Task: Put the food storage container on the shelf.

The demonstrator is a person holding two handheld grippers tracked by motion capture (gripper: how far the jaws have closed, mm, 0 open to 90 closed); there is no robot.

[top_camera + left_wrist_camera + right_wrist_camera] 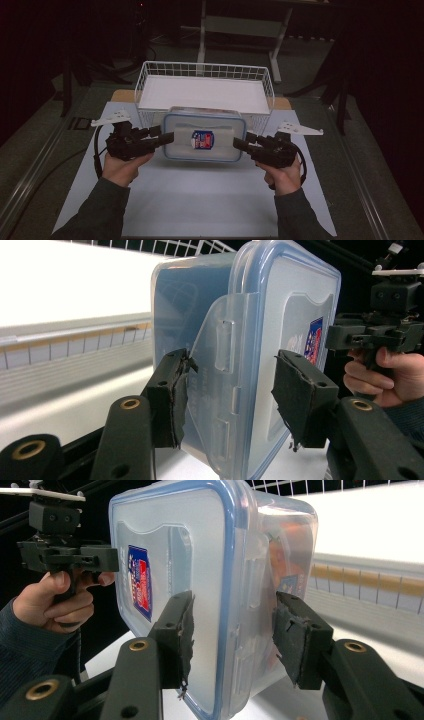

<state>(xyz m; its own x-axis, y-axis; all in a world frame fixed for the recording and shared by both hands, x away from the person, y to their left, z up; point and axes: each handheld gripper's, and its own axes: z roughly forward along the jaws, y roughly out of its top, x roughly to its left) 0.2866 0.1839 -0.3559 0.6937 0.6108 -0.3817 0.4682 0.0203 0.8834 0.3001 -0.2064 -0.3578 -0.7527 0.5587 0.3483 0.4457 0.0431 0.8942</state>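
A clear plastic container [205, 137] with a blue-rimmed lid and a red and blue label hangs above the white mat, just in front of the wire basket. My left gripper [167, 136] is shut on its left end and my right gripper [239, 143] on its right end. In the left gripper view the black pads [172, 390] clamp the end with the clear latch flap, one on the base, one on the lid [280, 305]. In the right gripper view the pads [182, 630] squeeze the opposite end of the container [170, 545], and orange contents show through its wall.
A white wire basket [145, 80] with a white floor stands behind the container at the far edge of the mat. The white mat [200, 200] covers the table's middle. A metal stand [202, 30] rises in the dark background.
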